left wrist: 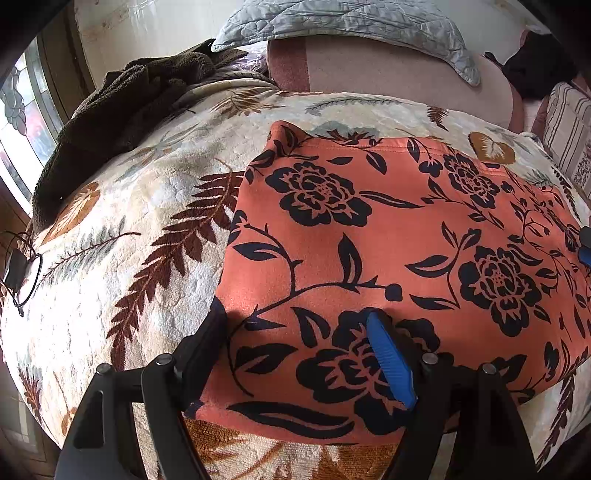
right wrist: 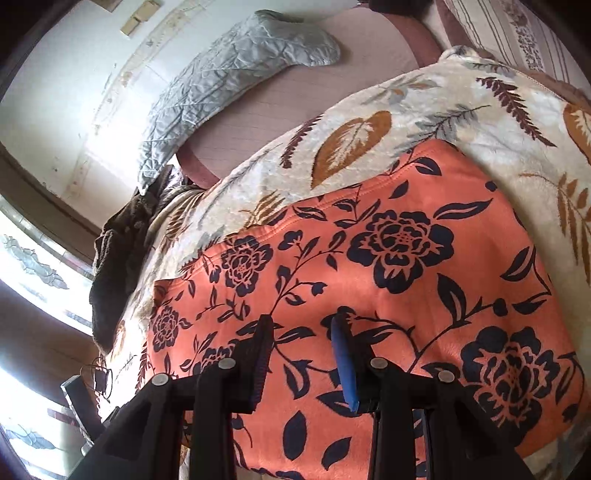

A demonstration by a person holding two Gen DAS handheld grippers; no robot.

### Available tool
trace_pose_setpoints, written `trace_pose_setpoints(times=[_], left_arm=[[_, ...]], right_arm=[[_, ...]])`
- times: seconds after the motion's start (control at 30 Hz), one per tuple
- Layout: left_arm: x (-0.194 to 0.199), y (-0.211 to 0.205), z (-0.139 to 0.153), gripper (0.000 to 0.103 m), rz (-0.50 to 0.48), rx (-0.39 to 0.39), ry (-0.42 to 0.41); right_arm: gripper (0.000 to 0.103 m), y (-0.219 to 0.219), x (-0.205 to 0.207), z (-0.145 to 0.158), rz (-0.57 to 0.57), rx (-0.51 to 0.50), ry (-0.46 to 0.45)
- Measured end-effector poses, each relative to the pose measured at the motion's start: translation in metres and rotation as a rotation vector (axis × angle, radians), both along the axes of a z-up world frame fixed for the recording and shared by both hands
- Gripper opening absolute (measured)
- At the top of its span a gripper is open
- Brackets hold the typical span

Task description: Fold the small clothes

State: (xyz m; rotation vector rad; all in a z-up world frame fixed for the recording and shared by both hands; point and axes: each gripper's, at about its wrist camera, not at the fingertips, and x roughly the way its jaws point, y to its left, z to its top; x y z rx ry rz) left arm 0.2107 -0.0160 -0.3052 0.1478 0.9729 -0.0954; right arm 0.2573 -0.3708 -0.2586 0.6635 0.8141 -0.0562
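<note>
Left gripper (left wrist: 295,321) stands wide open over the near left corner of the orange floral garment (left wrist: 388,240), its fingers straddling the edge and pressing on nothing. Right gripper (right wrist: 303,325) hangs above the same garment (right wrist: 369,280) with its jaws partly apart and no cloth between them.

The garment is orange fleece printed with dark navy roses, leaves and vines. It lies flat in a roughly rectangular shape with a stitched hem along its far edge.

It rests on a cream blanket (left wrist: 147,221) patterned with brown ferns and leaves. A dark brown fleece item (left wrist: 122,99) is heaped at the far left; a grey quilted pillow (left wrist: 332,18) lies at the far end, a striped cushion (left wrist: 569,129) at far right.
</note>
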Motion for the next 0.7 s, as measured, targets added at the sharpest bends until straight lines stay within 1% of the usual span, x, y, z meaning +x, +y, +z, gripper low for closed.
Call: trace_pose_setpoints(times=[0.07, 0.13, 0.17, 0.2, 0.33, 0.43, 0.53, 0.7], left_arm=[[0.0, -0.001, 0.0, 0.08, -0.001, 0.004, -0.004], [-0.001, -0.001, 0.0, 0.08, -0.001, 0.006, -0.006], [-0.001, -0.001, -0.001, 0.08, -0.001, 0.007, -0.007], [-0.001, -0.001, -0.001, 0.081, -0.002, 0.007, -0.008], [-0.001, 0.0, -0.001, 0.081, -0.002, 0.002, -0.011], [-0.001, 0.0, -0.002, 0.083, -0.002, 0.001, -0.013], [-0.001, 0.001, -0.003, 0.084, 0.0, 0.0, -0.016], [-0.004, 0.001, -0.004, 0.085, 0.015, 0.001, -0.033]], right_arm=[[0.036, 0.002, 0.006, -0.008, 0.017, -0.007, 0.045], [0.036, 0.002, 0.015, -0.031, 0.022, -0.001, 0.164], [0.036, 0.001, 0.015, -0.037, 0.017, 0.019, 0.165], [0.036, -0.001, 0.014, -0.036, 0.005, 0.033, 0.15], [0.036, -0.005, 0.006, -0.032, 0.001, 0.059, 0.137], [0.036, -0.008, -0.003, -0.026, 0.003, 0.062, 0.116], [0.036, -0.013, -0.018, -0.016, -0.006, 0.061, 0.071], [0.036, -0.022, -0.049, 0.006, -0.024, 0.06, -0.041]])
